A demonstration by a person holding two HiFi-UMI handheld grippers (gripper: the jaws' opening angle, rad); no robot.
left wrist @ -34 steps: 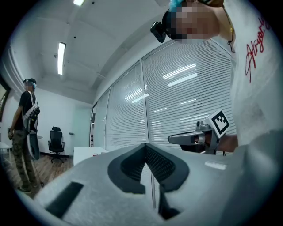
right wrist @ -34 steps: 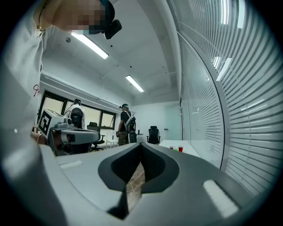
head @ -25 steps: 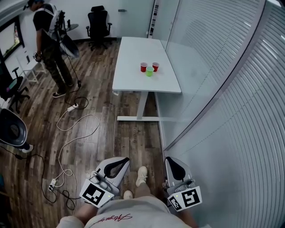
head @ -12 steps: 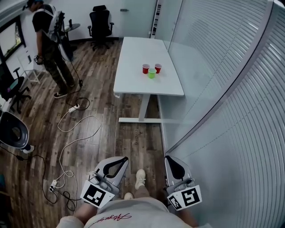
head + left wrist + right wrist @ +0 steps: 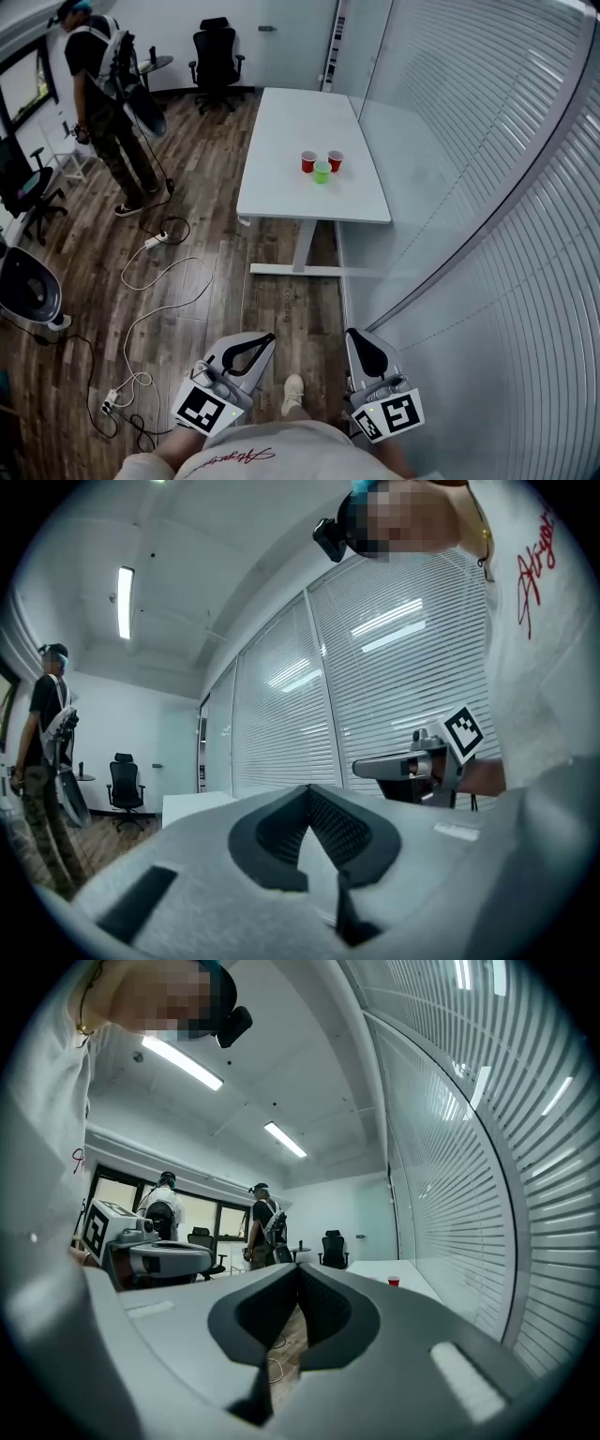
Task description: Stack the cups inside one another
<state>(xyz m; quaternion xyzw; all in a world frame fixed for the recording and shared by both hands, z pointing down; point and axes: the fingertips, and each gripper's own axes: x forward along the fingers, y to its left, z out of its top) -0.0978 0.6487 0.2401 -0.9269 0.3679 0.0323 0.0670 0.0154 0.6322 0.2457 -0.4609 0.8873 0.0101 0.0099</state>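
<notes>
Three cups stand close together on the white table far ahead: a red cup on the left, a second red cup on the right, and a green cup in front between them. One red cup shows small in the right gripper view. My left gripper and right gripper are held low near my body, far from the table, both shut and empty. The right gripper also appears in the left gripper view.
A glass wall with blinds runs along the right. Cables and a power strip lie on the wood floor at left. A person stands at far left near office chairs.
The table and cups have come closer and lower in the head view as I walk toward them. Both grippers stay shut in the same pose.
</notes>
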